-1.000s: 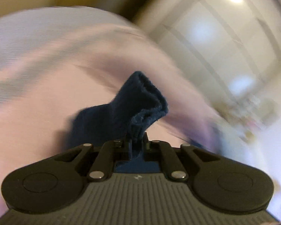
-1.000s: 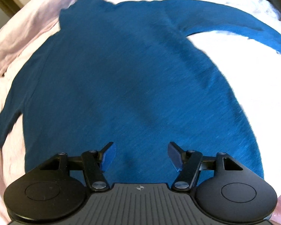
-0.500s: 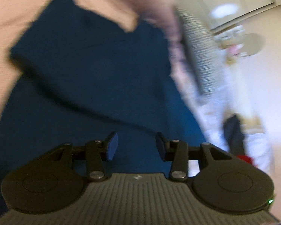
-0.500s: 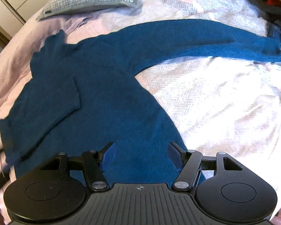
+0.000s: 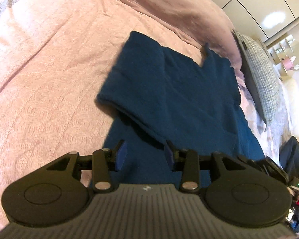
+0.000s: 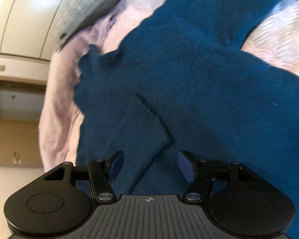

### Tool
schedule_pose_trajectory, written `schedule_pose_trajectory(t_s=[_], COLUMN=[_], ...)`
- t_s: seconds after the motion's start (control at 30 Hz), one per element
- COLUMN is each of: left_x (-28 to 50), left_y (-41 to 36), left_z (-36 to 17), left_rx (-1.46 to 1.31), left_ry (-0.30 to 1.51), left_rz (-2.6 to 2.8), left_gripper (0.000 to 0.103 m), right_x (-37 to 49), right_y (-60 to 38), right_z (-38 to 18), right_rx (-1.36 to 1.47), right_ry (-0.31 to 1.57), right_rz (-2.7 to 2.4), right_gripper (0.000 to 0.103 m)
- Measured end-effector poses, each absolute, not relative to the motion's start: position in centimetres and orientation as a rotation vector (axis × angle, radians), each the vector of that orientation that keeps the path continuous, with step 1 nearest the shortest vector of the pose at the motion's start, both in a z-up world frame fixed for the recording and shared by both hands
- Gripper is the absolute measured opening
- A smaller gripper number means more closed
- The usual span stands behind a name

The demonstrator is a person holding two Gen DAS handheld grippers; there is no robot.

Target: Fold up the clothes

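Observation:
A dark blue sweater [image 5: 185,91] lies flat on a pink bedspread [image 5: 49,79]. One sleeve [image 5: 141,83] is folded across the sweater's body; its ribbed cuff [image 6: 145,123] shows in the right wrist view. My left gripper [image 5: 144,155] is open and empty, just above the sweater's lower part by the folded sleeve. My right gripper [image 6: 149,166] is open and empty, close over the sweater [image 6: 209,83] near the cuff. The other sleeve [image 6: 239,6] runs off toward the upper right.
A checked grey pillow [image 5: 263,75] lies at the head of the bed, also in the right wrist view [image 6: 93,6]. Rumpled pink bedding [image 5: 179,10] borders the sweater. Dark and red clothes [image 5: 297,171] lie at the right. White wardrobe doors [image 6: 20,10] stand behind.
My left gripper let go of the sleeve cuff, which now lies folded on the sweater's body, and opened. My right gripper swung down close over the sweater toward the cuff.

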State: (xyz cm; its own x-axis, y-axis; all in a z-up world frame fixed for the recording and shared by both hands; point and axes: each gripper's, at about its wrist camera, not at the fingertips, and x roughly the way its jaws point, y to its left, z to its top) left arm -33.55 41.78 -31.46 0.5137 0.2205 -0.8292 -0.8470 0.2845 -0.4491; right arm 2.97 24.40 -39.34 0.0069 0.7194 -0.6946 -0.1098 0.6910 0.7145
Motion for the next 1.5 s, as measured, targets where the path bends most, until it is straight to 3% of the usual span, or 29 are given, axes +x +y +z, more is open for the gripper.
schedule_pose_trajectory(t_s=[0.1, 0.13, 0.2, 0.4, 0.47, 0.63, 0.87, 0.9, 1.03, 1.17, 1.27, 1.5], left_x=[-33.6, -33.6, -33.2, -32.2, -31.6, -29.7, -28.7, -28.7, -28.4, -27.6, -26.7, -25.1], left_y=[42.2, 42.3, 42.5, 43.1, 43.4, 43.9, 43.5, 43.4, 42.9, 42.5, 41.9, 40.1], left_z=[-32.0, -32.1, -32.4, -33.0, -33.4, -34.4, -34.6, -34.6, -34.0, -34.0, -33.5, -32.0], left_rx=[-1.057, -1.058, -1.052, -1.038, -1.041, -1.008, -0.987, -0.984, -0.962, -0.946, -0.946, -0.93], left_ry=[0.732, 0.735, 0.744, 0.752, 0.752, 0.777, 0.811, 0.815, 0.814, 0.829, 0.83, 0.829], left_rz=[0.811, 0.812, 0.81, 0.802, 0.796, 0.787, 0.78, 0.78, 0.781, 0.788, 0.777, 0.735], left_gripper=[0.035, 0.035, 0.035, 0.035, 0.035, 0.035, 0.035, 0.035, 0.035, 0.035, 0.035, 0.035], right_x=[3.5, 3.6, 3.8, 3.3, 4.2, 8.6, 9.3, 9.3, 9.4, 9.4, 10.3, 12.6], right_y=[26.4, 27.0, 28.3, 27.5, 26.0, 23.7, 22.8, 22.6, 21.3, 20.1, 19.2, 5.8], right_z=[-39.9, -40.1, -39.6, -30.9, -30.2, -35.0, -36.4, -36.3, -35.2, -34.5, -36.2, -37.0], right_rx=[0.477, 0.453, 0.405, 0.34, 0.316, 0.27, 0.286, 0.281, 0.227, 0.2, 0.162, 0.526], right_ry=[1.395, 1.385, 1.35, 0.913, 0.865, 1.053, 1.084, 1.084, 1.073, 1.043, 1.163, 1.177], right_rz=[0.728, 0.739, 0.769, 0.997, 0.933, 0.706, 0.674, 0.66, 0.562, 0.578, 0.58, 0.368], right_gripper=[0.033, 0.012, 0.008, 0.007, 0.007, 0.007, 0.008, 0.009, 0.03, 0.032, 0.032, 0.033])
